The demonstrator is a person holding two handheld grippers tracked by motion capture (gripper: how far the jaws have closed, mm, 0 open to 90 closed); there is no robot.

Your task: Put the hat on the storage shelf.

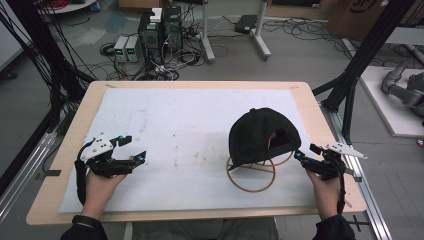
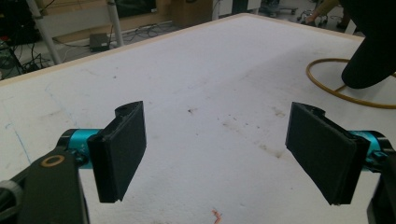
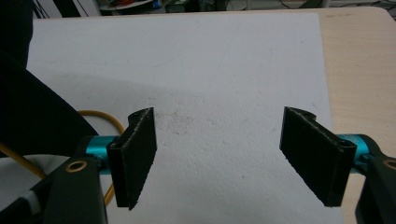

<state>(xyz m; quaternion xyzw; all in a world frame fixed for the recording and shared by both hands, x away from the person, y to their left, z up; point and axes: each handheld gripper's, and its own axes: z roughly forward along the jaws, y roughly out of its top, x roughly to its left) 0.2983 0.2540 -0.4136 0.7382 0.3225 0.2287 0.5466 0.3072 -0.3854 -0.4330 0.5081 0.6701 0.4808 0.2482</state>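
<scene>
Cap (image 1: 260, 132) just left of right gripper (image 1: 306, 151) (jaws apart)

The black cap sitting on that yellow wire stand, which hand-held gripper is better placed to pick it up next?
Probably the right. The right hand-held gripper is open right beside the black cap, near its back opening. The left hand-held gripper, also open, is far across the white mat.

Black cap (image 1: 260, 132) resting on a yellow-tan wire stand (image 1: 252, 175), both upon a white mat (image 1: 190, 115) marked with faint brown smudges left of the cap. Mat bordered by the pale wood table (image 1: 70, 145). Left gripper (image 1: 131, 148) and right gripper (image 1: 306, 152): black with cyan joints.
</scene>
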